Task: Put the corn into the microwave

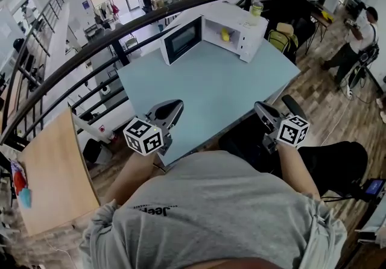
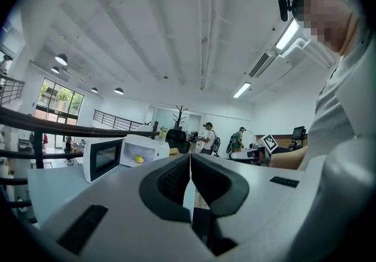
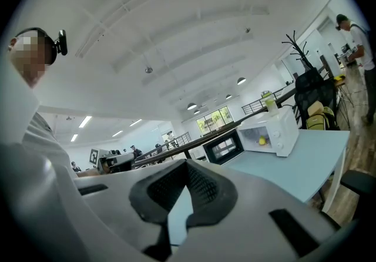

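Note:
The white microwave [image 1: 226, 29] stands at the far edge of the light-blue table [image 1: 211, 93], its door [image 1: 181, 40] swung wide open to the left. The yellow corn [image 1: 225, 35] lies inside the microwave's chamber. It also shows as corn [image 2: 138, 159] in the left gripper view and corn [image 3: 262, 141] in the right gripper view. My left gripper [image 1: 174, 108] and right gripper [image 1: 262, 109] are held at the near table edge, far from the microwave. Both point level toward it, jaws closed together with nothing between them.
A green cup [image 1: 256, 8] stands on top of the microwave. A dark curved railing [image 1: 90, 44] runs behind the table. A wooden table [image 1: 51, 171] is at the left. A chair with a bag [image 1: 282, 37] and a standing person [image 1: 357, 35] are at the right.

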